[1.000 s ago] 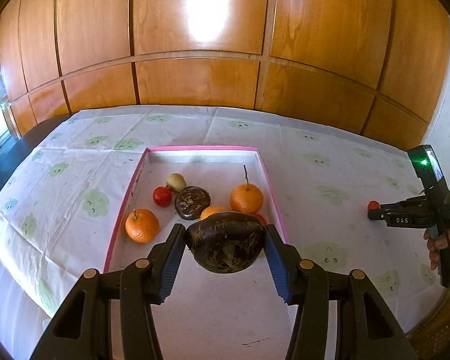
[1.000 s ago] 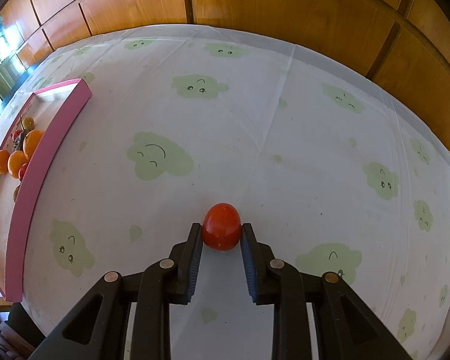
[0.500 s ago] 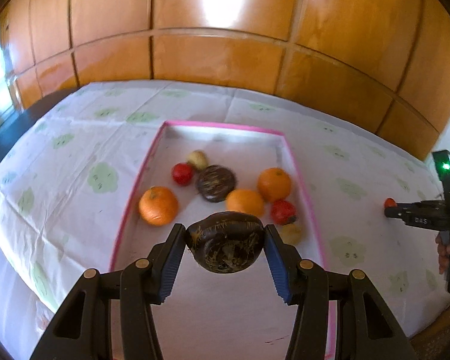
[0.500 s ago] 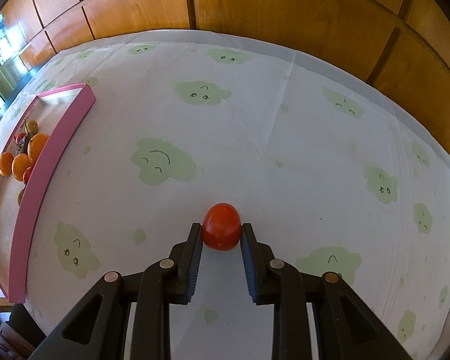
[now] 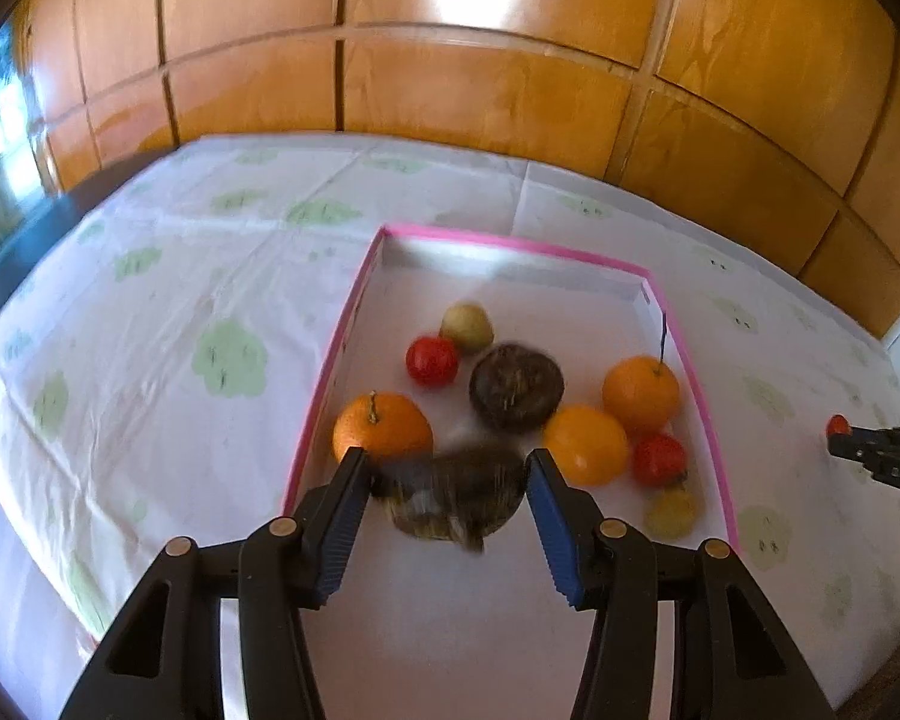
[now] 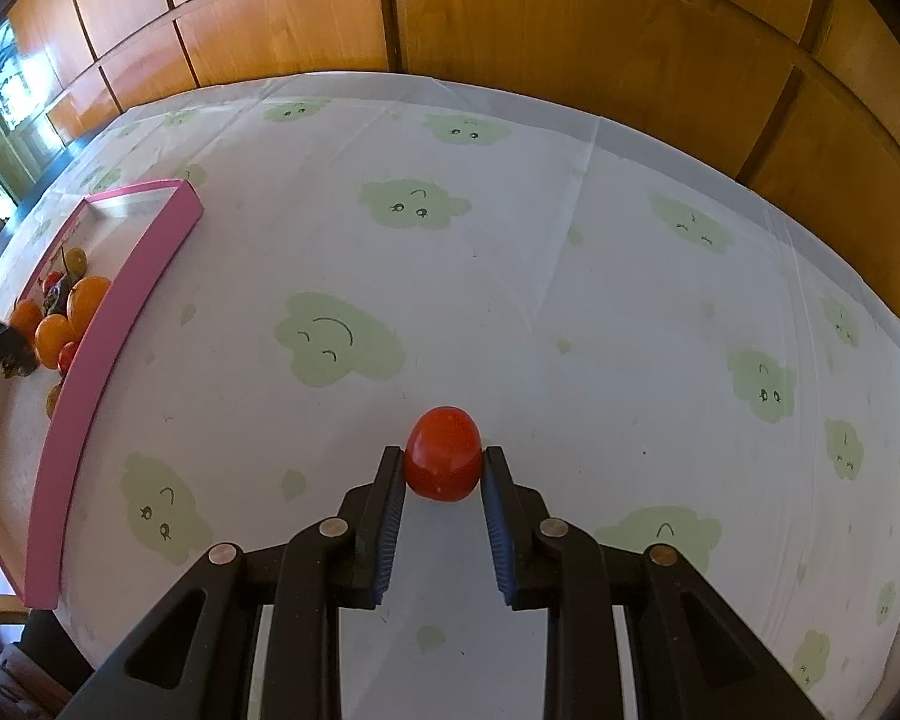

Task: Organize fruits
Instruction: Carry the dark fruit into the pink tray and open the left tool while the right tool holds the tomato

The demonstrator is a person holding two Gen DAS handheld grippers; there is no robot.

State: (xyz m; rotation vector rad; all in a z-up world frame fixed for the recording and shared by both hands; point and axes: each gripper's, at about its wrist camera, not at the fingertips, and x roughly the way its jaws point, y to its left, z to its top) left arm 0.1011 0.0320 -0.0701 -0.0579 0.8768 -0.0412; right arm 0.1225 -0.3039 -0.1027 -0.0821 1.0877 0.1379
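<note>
In the left wrist view my left gripper (image 5: 447, 462) hangs over the near part of the pink-rimmed white tray (image 5: 510, 243). A dark brown round fruit (image 5: 450, 498) sits between its blue pads, blurred and sagging, with thin gaps at both sides. Oranges (image 5: 383, 426), a second dark fruit (image 5: 516, 387), small red fruits (image 5: 431, 360) and yellowish ones (image 5: 467, 327) lie in the tray. In the right wrist view my right gripper (image 6: 443, 468) is shut on a small red fruit (image 6: 443, 462) just above the tablecloth, well to the right of the tray (image 6: 150, 264).
A white tablecloth (image 6: 510, 240) printed with green cloud faces covers the table. Wooden wall panels (image 5: 480, 90) stand behind it. The table's left edge and a window (image 6: 6, 78) show at far left. A hand edge shows at far right in the left wrist view.
My left gripper has come forward and down over the tray, so the fruits look nearer. The dark fruit, sharp and firmly held before, is now blurred and lower between the pads. The right gripper has stayed put.
</note>
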